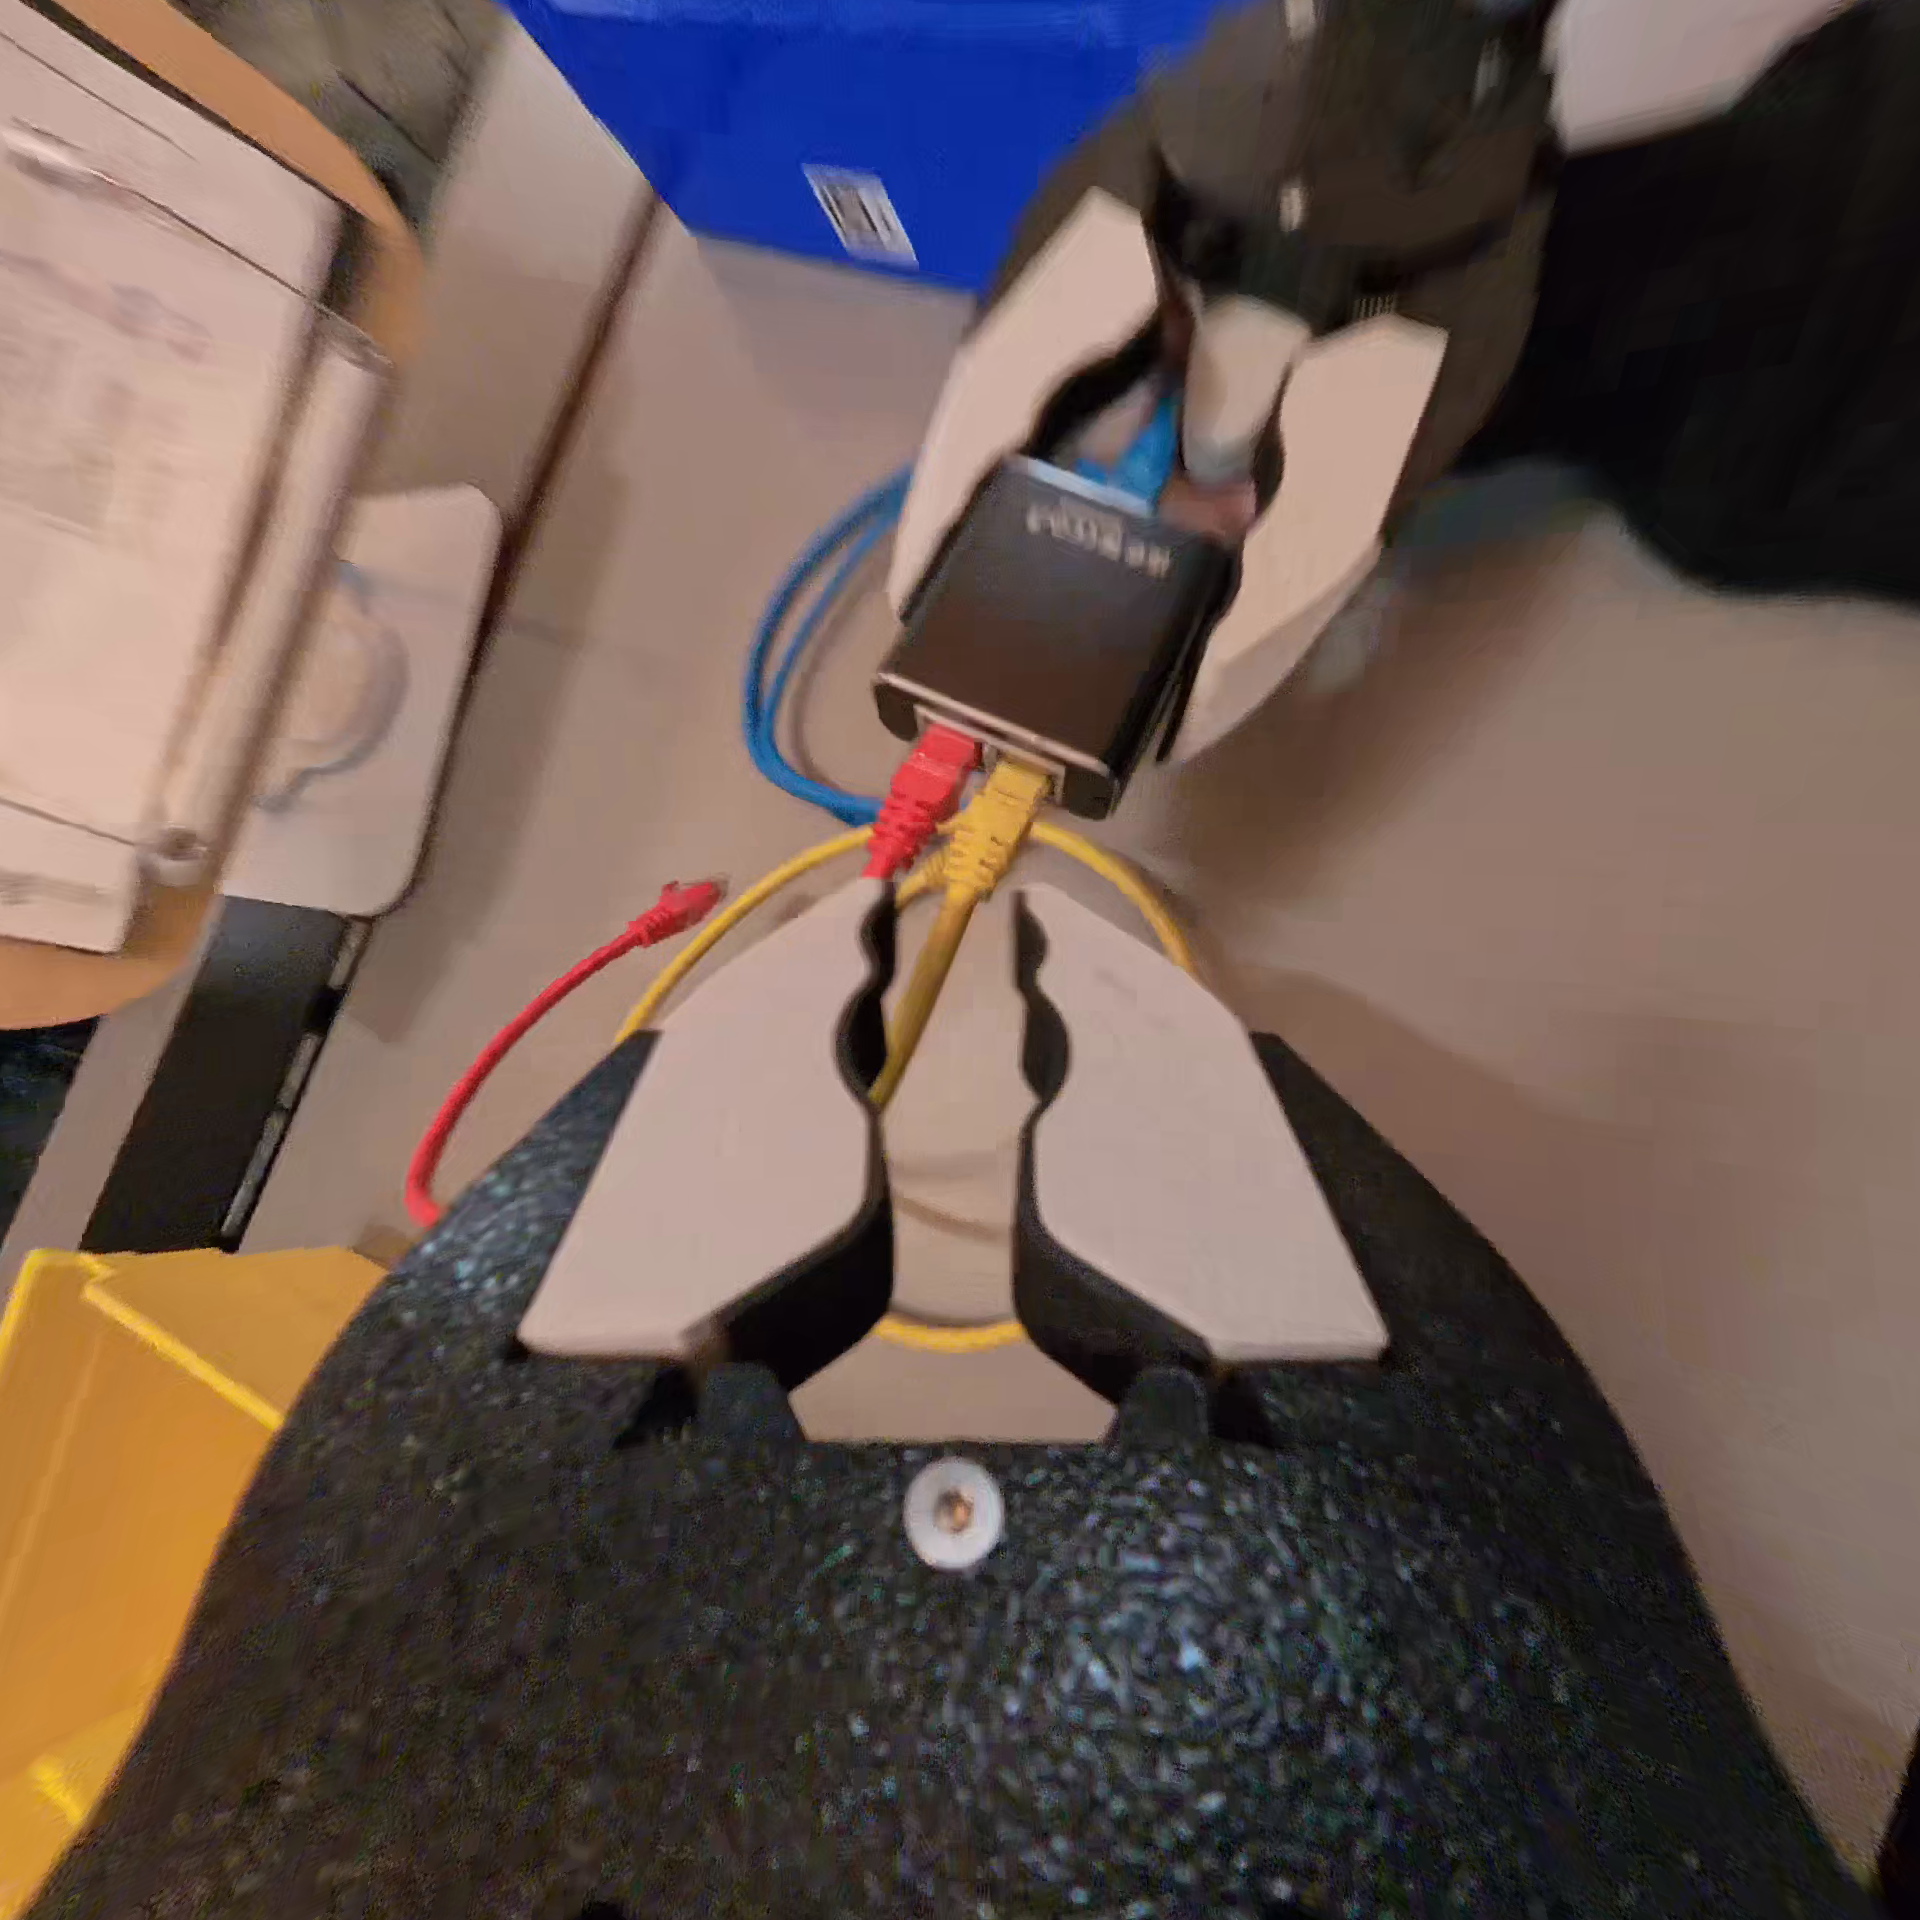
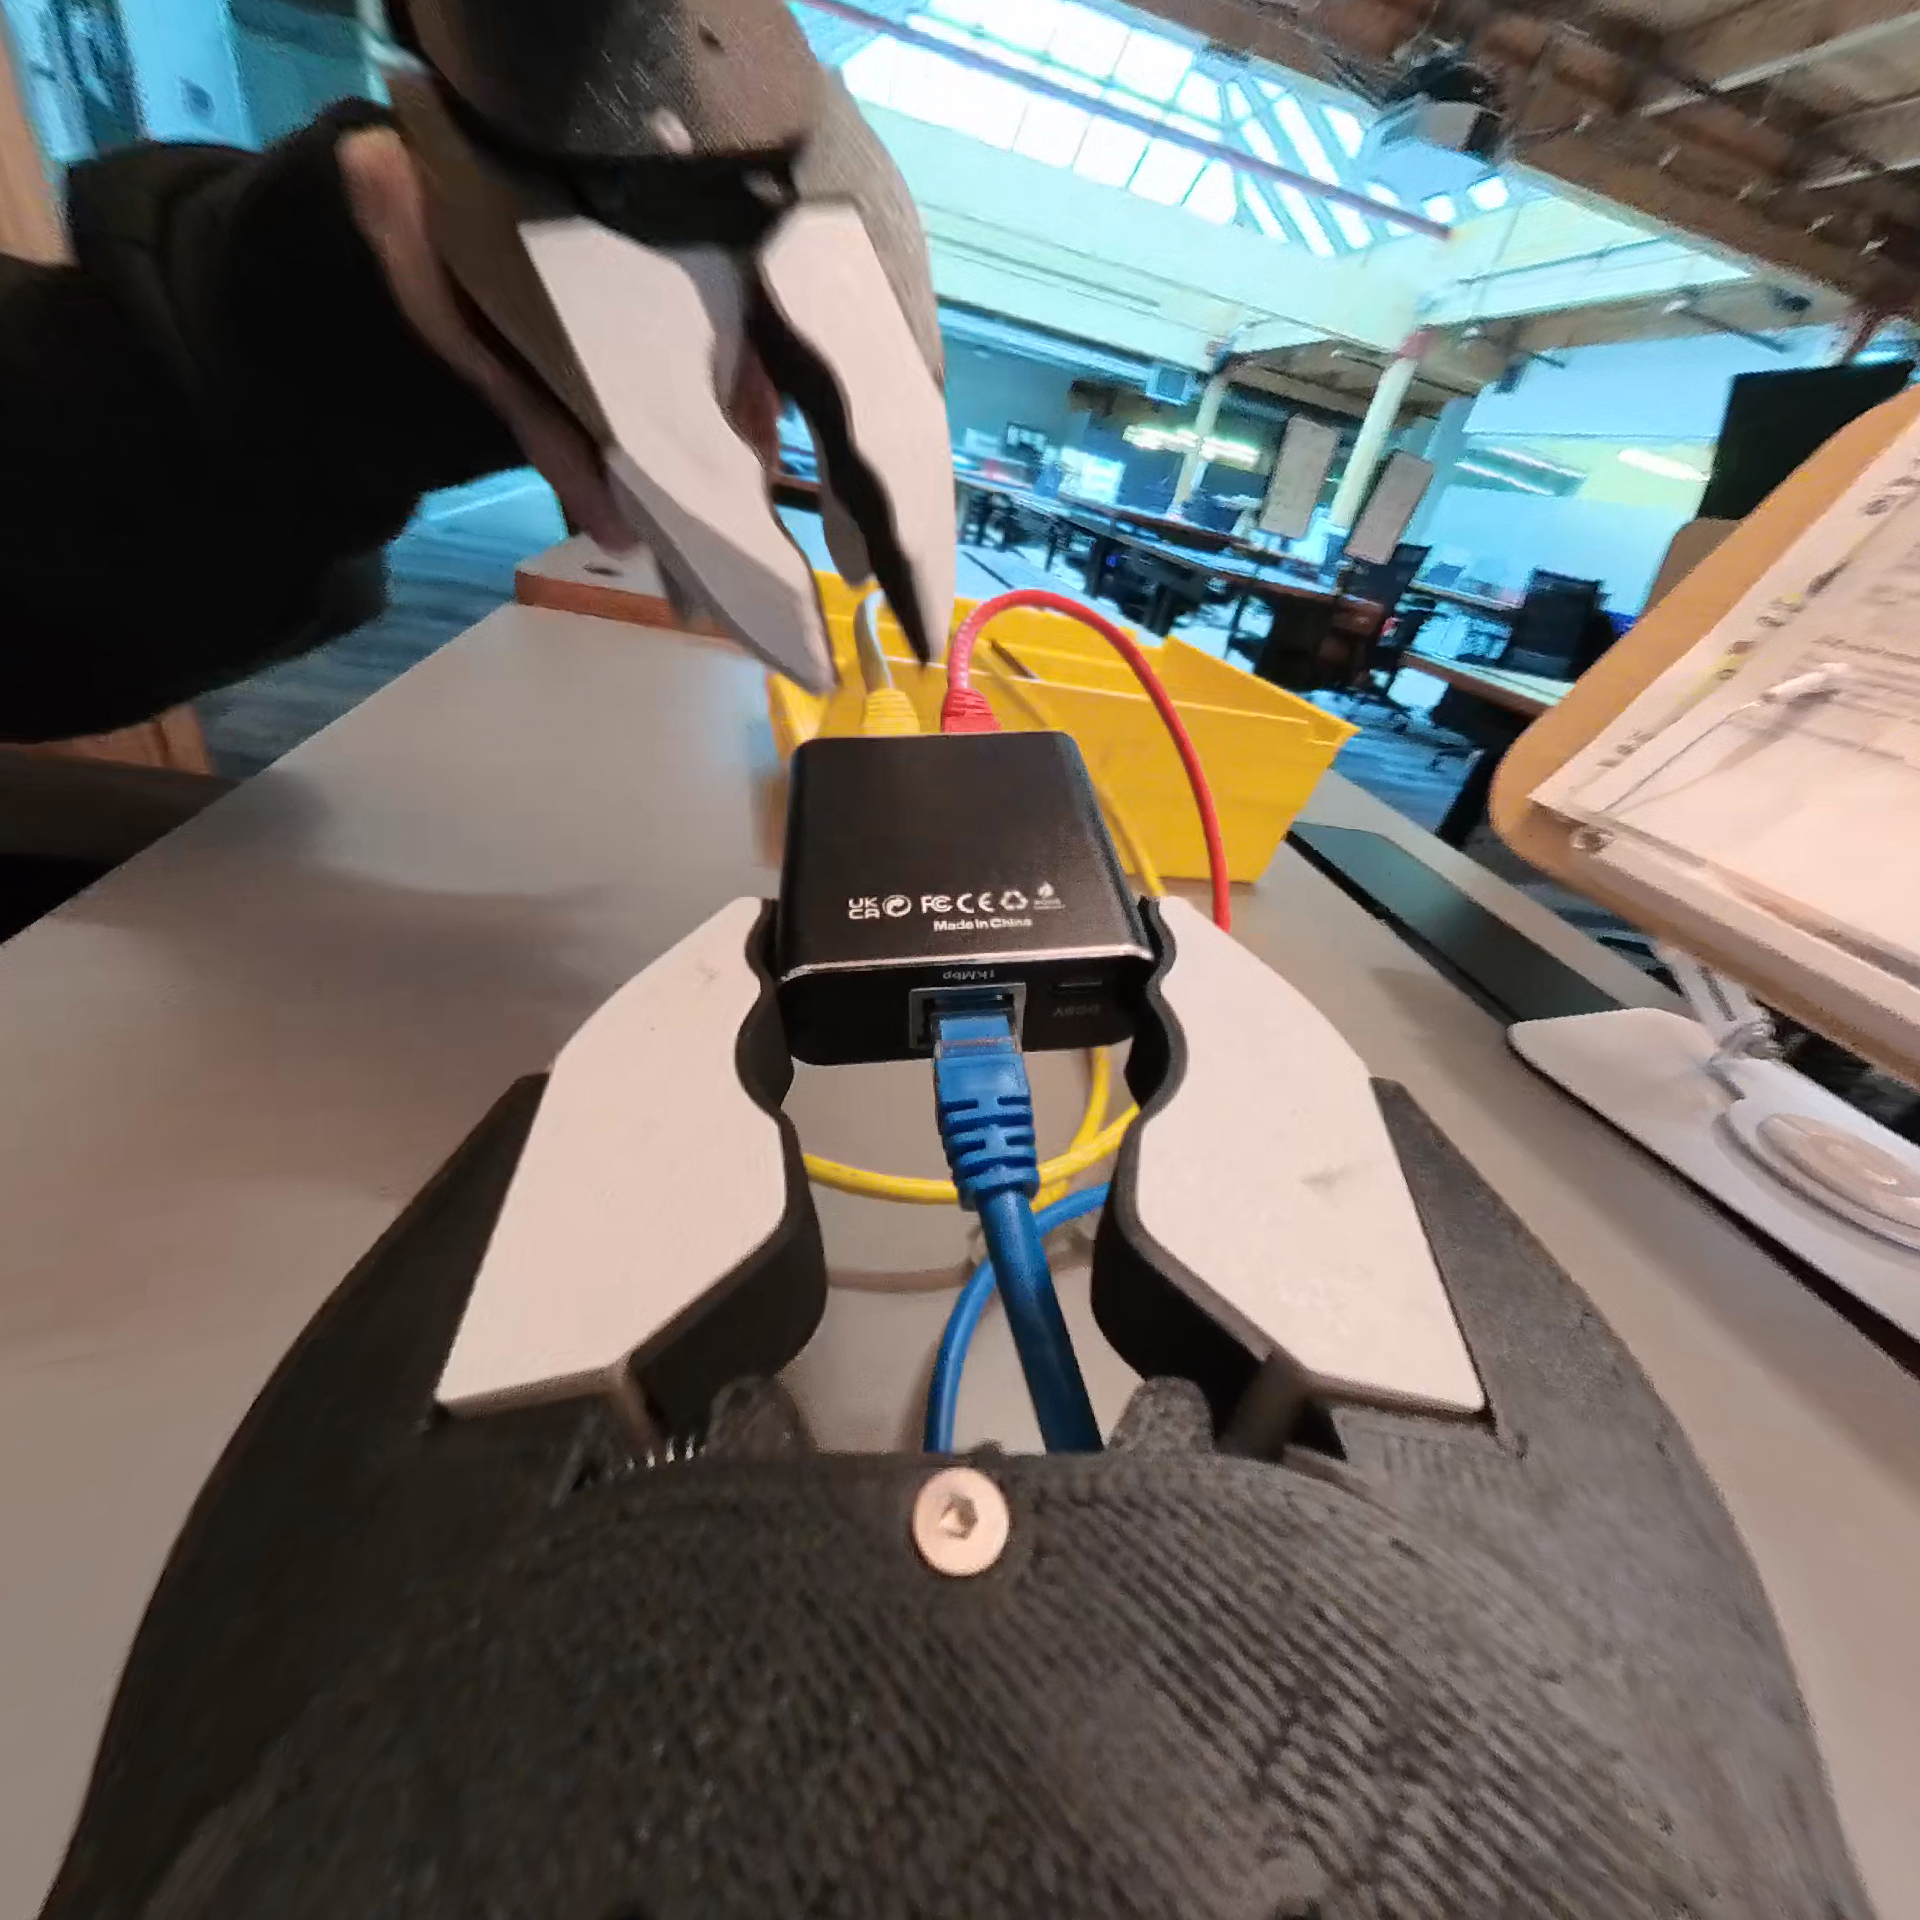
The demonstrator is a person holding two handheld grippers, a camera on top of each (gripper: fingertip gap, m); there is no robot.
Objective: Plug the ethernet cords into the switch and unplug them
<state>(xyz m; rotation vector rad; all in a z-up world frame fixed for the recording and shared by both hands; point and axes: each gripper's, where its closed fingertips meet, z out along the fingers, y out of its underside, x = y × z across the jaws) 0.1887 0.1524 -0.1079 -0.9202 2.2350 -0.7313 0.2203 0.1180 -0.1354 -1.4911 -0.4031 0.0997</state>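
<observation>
My right gripper is shut on the sides of a small black switch and holds it just above the table. A blue cord's plug sits in the port facing the right wrist camera. On the far side, a red plug and a yellow plug sit side by side in their ports. My left gripper is open just short of these plugs, with the yellow cord running loosely between its fingers. The red cord's other plug lies free on the table.
A yellow bin stands just behind the left gripper. A blue bin is beyond the switch in the left wrist view. A cardboard box with papers on a white stand stands beside the switch. The blue cord loops on the table.
</observation>
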